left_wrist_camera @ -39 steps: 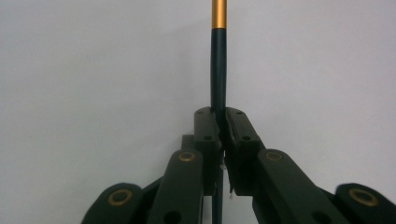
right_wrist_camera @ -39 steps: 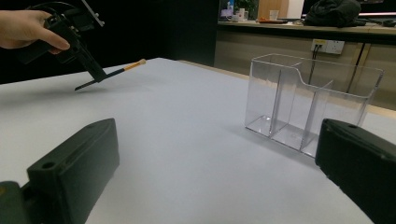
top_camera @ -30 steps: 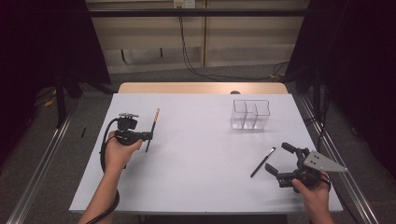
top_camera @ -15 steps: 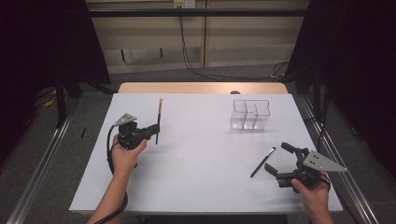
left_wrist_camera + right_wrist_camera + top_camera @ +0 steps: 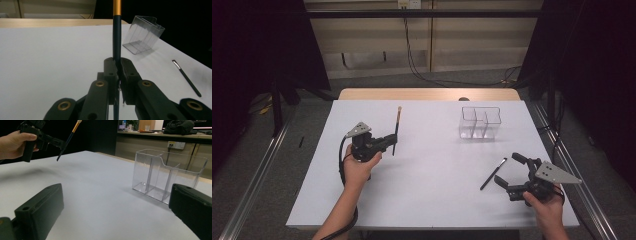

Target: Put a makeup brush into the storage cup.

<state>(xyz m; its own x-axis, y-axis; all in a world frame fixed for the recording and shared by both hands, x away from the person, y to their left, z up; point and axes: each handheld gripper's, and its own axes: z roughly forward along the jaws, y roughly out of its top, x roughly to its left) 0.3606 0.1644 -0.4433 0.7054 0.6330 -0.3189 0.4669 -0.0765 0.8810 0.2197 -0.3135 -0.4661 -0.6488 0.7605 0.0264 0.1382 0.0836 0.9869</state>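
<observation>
My left gripper (image 5: 392,140) is shut on a dark-handled brush (image 5: 396,129) with a gold ferrule, held above the white table (image 5: 432,200) left of centre. In the left gripper view the jaws pinch the brush handle (image 5: 116,37), which stands up between them. My right gripper (image 5: 510,170) rests open near the front right corner, with nothing between its fingers. A second thin brush (image 5: 492,174) lies on the table just left of it. A clear divided organizer (image 5: 480,123) stands at the back right; it also appears in the left gripper view (image 5: 143,33) and the right gripper view (image 5: 167,177).
The table's wooden far edge (image 5: 427,94) borders a floor with cables. Metal rails (image 5: 252,192) run along both sides of the table. In the right gripper view the other hand holds the left gripper (image 5: 40,137) and its brush (image 5: 68,138) in the air at the upper left.
The left hand has moved right, toward the table's middle, carrying the brush, and the brush now points more toward the far edge. The right gripper has stayed in place.
</observation>
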